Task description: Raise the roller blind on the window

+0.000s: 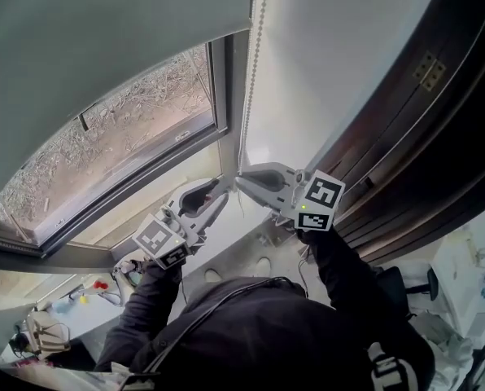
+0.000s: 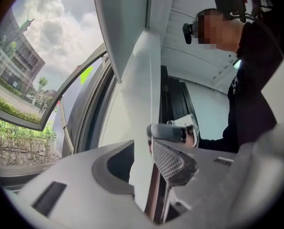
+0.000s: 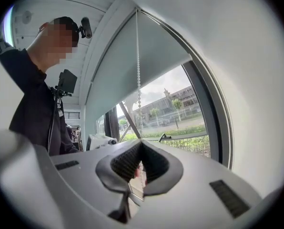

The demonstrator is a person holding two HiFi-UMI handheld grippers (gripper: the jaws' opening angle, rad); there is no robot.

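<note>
1. Grey fabric roller blind (image 1: pixel 104 31): hung partly lowered over the window glass (image 1: pixel 120 129), the lower pane left uncovered.
2. White beaded pull chain (image 1: pixel 255 63): ran down beside the blind's right edge into the right claw.
3. Right claw (image 1: pixel 242 177): clamped tight on the chain, pointed at the window.
4. Left claw (image 1: pixel 223 191): stood partly parted just beside the right claw, gripped nothing.
</note>
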